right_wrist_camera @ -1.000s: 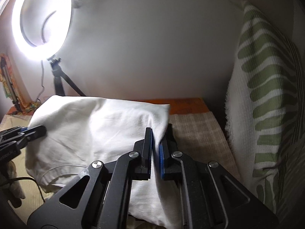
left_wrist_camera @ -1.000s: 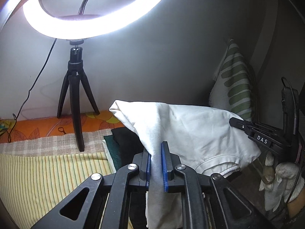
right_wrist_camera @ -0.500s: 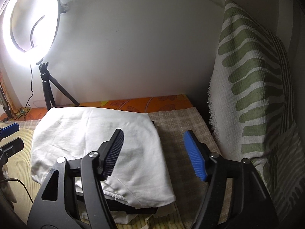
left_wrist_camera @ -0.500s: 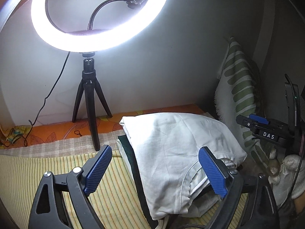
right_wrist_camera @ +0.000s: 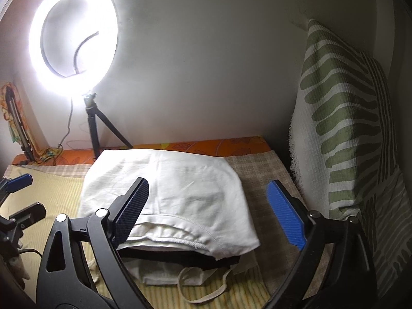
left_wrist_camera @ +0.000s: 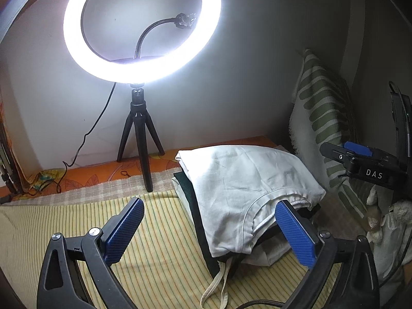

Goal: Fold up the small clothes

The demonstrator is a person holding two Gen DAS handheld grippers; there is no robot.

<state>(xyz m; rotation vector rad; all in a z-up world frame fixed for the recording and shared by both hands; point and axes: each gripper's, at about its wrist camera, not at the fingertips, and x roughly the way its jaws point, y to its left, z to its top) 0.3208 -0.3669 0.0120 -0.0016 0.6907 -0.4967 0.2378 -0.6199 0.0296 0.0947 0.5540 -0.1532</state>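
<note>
Both our grippers, left (left_wrist_camera: 209,231) and right (right_wrist_camera: 215,212), have just opened with nothing between them, leaving the white garment (right_wrist_camera: 175,188) folded atop the pile (left_wrist_camera: 195,221), where its overhanging edge could slide off.

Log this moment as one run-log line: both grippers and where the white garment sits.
left gripper: open, just opened, empty | right gripper: open, just opened, empty | white garment: folded, on stack

Glaring ring light (left_wrist_camera: 142,27), dim room beyond, dark fisheye-warped edges
</note>
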